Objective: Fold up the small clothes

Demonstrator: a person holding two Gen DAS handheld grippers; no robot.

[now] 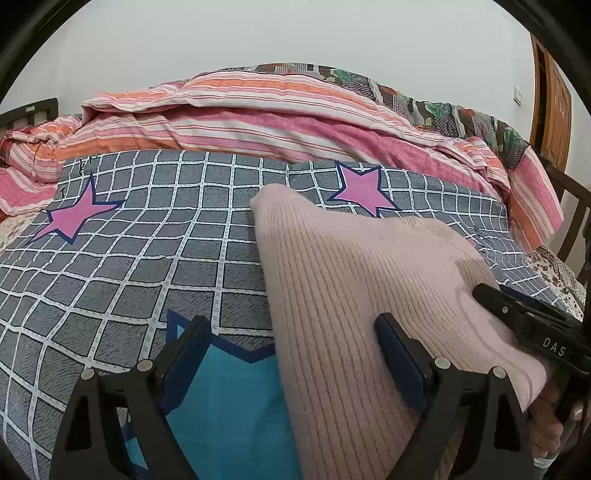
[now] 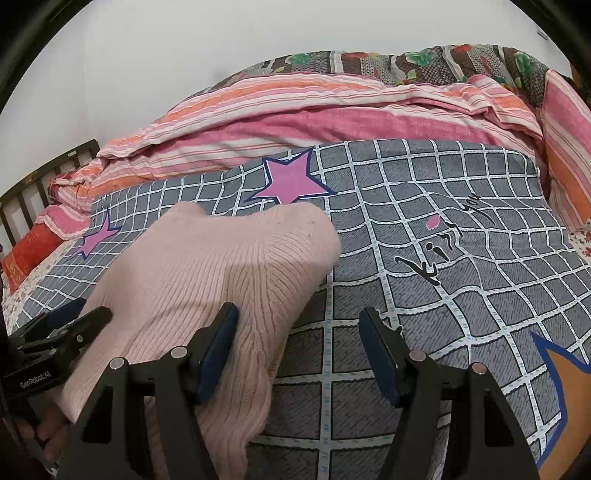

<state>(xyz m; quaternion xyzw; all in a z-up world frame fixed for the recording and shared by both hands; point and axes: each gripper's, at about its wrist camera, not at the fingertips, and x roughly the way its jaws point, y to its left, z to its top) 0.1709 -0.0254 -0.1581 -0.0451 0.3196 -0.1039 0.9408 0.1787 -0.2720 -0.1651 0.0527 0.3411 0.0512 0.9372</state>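
Left tool [image 1: 291, 363]: jaws stand wide apart at the bottom of the left wrist view, nothing clamped; its left pad sits over the grey checked sheet [image 1: 122, 266] and a teal star print [image 1: 221, 402], its right pad rests on or just above the pink ribbed sweater [image 1: 354, 288], and contact cannot be confirmed. Right tool [image 2: 299, 354]: jaws moderately open at the bottom of the right wrist view, gripping nothing; the left pad lies against the sweater's edge, the right pad is over bare sheet. In each view the other tool enters from the side, with its tip on the sweater, and part of a hand [image 1: 550, 424] shows at the lower right of the left view. The sweater lies flat on the sheet, running from the lower centre of the left view toward the middle, and from lower left to centre in the right view [image 2: 221, 266]. Beyond it the sheet carries pink star prints [image 1: 364, 190] and black lettering [image 2: 439, 254]. Farther back, across the upper half of both views, a striped pink-and-orange quilt [image 1: 258, 122] is heaped, with a floral patchwork cover [image 2: 424, 62] behind it against the white wall [image 1: 295, 33]. A wooden door [image 1: 552, 110] stands at the upper right of the left view.
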